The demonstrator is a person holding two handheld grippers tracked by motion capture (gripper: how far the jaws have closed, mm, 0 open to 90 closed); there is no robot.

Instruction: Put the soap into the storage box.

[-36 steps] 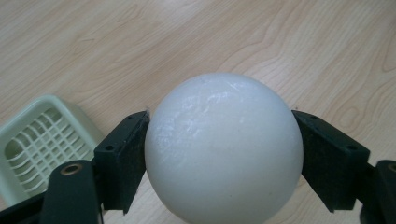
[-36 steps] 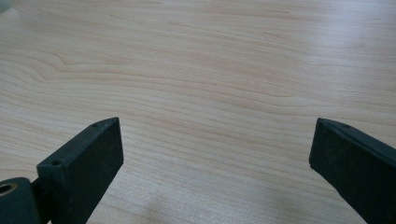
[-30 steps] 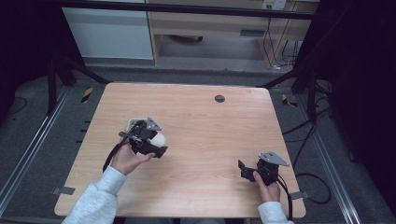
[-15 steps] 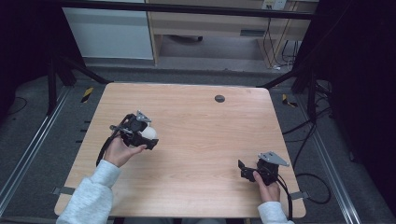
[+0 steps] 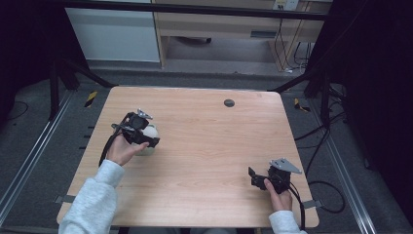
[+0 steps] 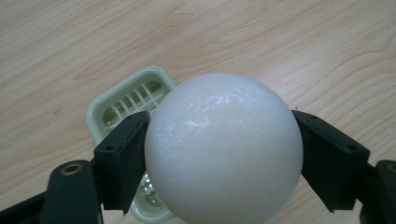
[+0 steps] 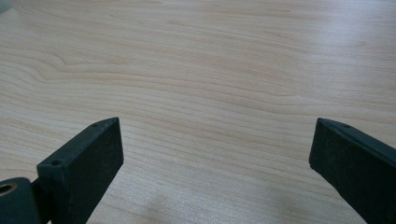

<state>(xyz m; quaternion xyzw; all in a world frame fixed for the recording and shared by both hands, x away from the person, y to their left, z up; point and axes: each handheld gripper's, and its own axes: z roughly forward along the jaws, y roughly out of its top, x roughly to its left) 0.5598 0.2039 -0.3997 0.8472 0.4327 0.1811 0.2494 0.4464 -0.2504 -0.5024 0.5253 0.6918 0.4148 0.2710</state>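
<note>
white ball [image 6: 223, 149] between left tool [image 6: 219, 154] jaws

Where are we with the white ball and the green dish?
Done: the left claw has the white ball clamped. In hand: it's held above the green slotted dish. Left: setting it down, probably in the dish. The right claw is open over bare table.

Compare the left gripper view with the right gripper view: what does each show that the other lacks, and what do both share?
Left gripper view alone: a smooth white ball clamped between the left gripper's black jaws, with a pale green slatted plastic tray on the table behind and beneath it. Right gripper view alone: the right gripper's jaws spread wide with nothing between them. Both: the light wooden tabletop under a pair of black jaws.
</note>
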